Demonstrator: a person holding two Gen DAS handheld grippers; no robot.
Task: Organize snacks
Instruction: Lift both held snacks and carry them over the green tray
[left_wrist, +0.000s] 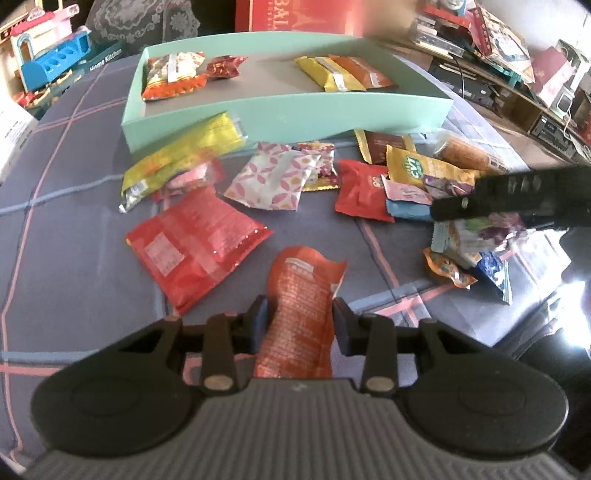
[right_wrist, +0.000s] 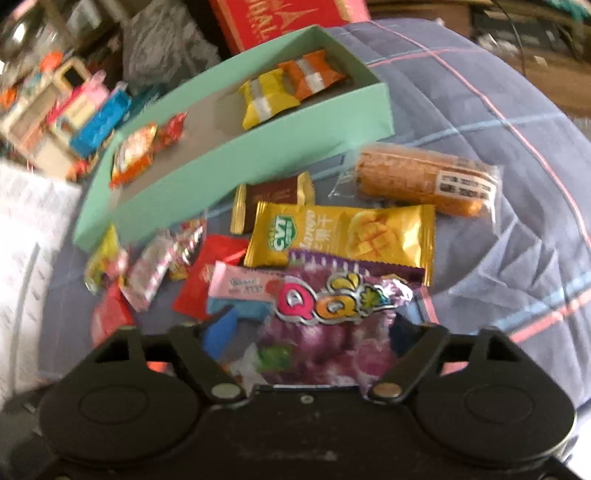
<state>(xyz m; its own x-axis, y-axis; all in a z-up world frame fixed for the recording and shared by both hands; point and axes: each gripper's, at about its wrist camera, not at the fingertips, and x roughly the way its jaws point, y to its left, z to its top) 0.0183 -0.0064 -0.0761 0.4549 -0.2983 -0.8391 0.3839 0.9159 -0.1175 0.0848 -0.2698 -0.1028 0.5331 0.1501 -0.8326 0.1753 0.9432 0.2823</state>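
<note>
A mint-green box (left_wrist: 280, 110) (right_wrist: 258, 147) sits on the bed with a few snack packs inside. Loose snacks lie in front of it. My left gripper (left_wrist: 299, 325) is shut on an orange snack pouch (left_wrist: 301, 295) and holds it above the blanket. My right gripper (right_wrist: 314, 332) is shut on a purple QQ gummy bag (right_wrist: 332, 332); it also shows from the side in the left wrist view (left_wrist: 458, 208). A yellow mango pack (right_wrist: 343, 234) and a brown chocolate pack (right_wrist: 273, 195) lie just ahead of it.
A red pouch (left_wrist: 195, 243), a pink patterned pack (left_wrist: 273, 177) and a long yellow pack (left_wrist: 184, 155) lie left of centre. A wrapped cake roll (right_wrist: 424, 181) lies right. Toys (left_wrist: 48, 55) and a red carton (left_wrist: 303, 14) stand behind the box.
</note>
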